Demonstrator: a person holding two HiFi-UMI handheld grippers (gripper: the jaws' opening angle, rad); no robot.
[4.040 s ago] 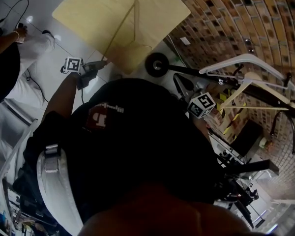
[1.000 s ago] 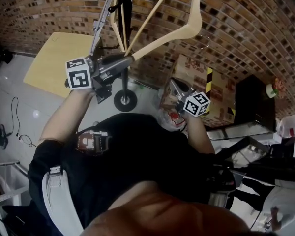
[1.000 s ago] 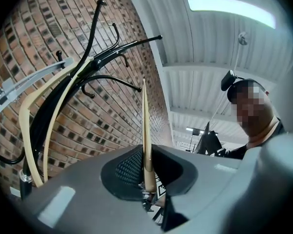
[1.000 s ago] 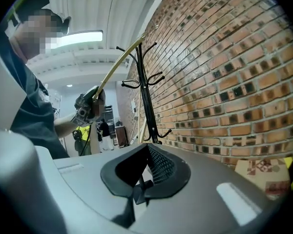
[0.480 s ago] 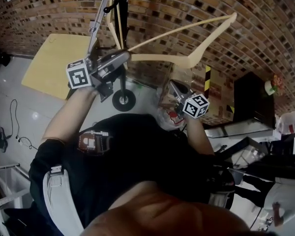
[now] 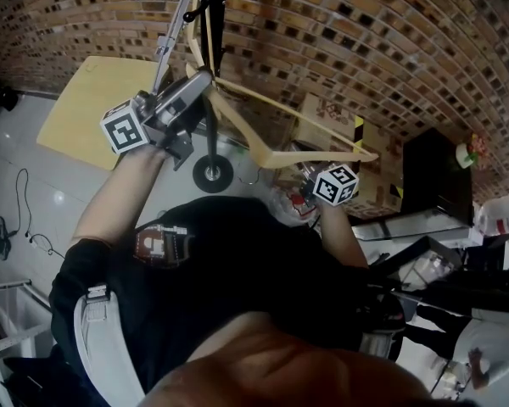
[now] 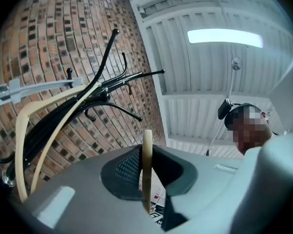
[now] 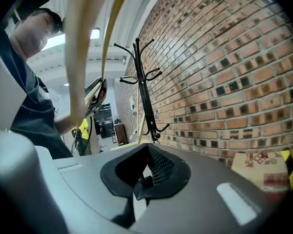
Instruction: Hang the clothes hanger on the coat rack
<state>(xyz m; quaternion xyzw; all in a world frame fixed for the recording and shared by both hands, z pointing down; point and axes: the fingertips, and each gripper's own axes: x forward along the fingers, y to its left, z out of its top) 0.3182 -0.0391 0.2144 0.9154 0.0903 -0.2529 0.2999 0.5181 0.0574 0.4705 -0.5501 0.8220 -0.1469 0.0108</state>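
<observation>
- The clothes hanger (image 6: 339,154) is held up in the air by the left tool (image 6: 202,83), just beside the pole of the coat rack (image 6: 210,32). It is judged as not yet hung.
- The left tool is closed on the clothes hanger. In the left gripper view, a thin wooden edge is seen upright between the two pads and is pressed by them.
- The right tool (image 8: 145,177) is seen lower in the head view. Its jaws are together and nothing is held between them.
- The step in hand is judged to be the bringing of the hanger to a free arm of the rack.
- To do this well, the hook of the hanger should be lifted above the tip of a black arm (image 7: 136,76) and passed over it. It should then be lowered until the weight is carried there, and only then should the grip be opened.
- The hook cannot be made out in any view, so its direction should be checked first.
- Only in the head view is the whole wooden span shown, reaching from the left tool toward the right tool. The round base (image 6: 214,175) of the rack on the floor is also shown only there.
- Only in the left gripper view are the grip itself and the arms of the rack from below shown.
- In the right gripper view the rack is shown whole and upright beside the brick wall (image 8: 224,82). The hanger is seen there only as blurred pale strips near the lens.
</observation>
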